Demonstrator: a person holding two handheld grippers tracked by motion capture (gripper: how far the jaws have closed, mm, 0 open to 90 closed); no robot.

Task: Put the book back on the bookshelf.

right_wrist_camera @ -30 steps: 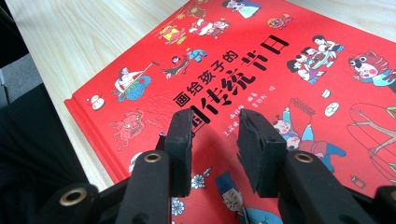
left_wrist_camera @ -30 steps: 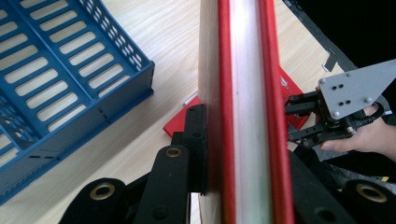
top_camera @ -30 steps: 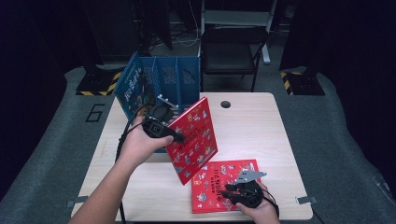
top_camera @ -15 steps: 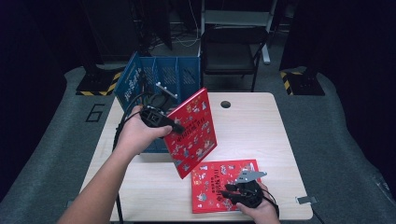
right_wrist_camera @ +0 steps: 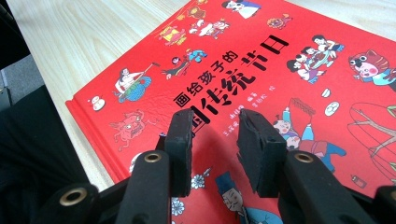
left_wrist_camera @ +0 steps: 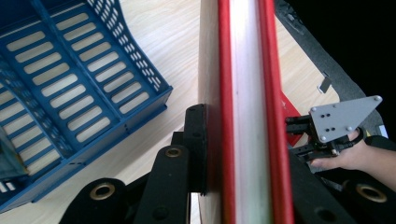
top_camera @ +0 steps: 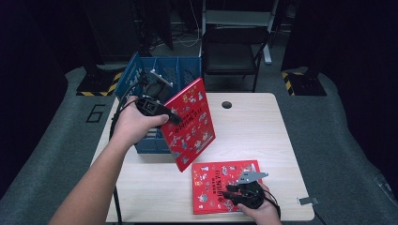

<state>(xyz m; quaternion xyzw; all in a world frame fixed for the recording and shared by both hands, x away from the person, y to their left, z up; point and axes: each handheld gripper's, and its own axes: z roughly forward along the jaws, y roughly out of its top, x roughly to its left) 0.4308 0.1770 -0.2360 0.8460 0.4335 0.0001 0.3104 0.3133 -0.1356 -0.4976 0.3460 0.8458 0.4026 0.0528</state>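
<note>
Wooden table (top_camera: 263,126), pale top, chair beyond at 12 o'clock. Blue slotted file crate (top_camera: 180,70) at table's 10 o'clock corner, dividers running front to back, open top facing up. Red picture book (top_camera: 190,124) lifted clear of the tabletop, tilted, long axis running roughly 11 to 5 o'clock, just beside the crate's near-right corner and above it. Second red book (top_camera: 211,185) flat on table at 6 o'clock, cover up. Left gripper (top_camera: 174,118) clamped on lifted book's edge at its 9 o'clock side, jaws narrow, pads pressing both covers; left gripper view confirms book (left_wrist_camera: 245,112) edge-on between jaws, crate (left_wrist_camera: 70,93) at 9 o'clock from fingers. Right gripper (top_camera: 228,193) resting over flat book, jaws part open, nothing between pads (right_wrist_camera: 184,140), cover (right_wrist_camera: 261,60) under them. Likely step: slotting lifted book into crate; left hand nearer, needs long axis lined up with dividers, book moved toward 10 o'clock then down.
</note>
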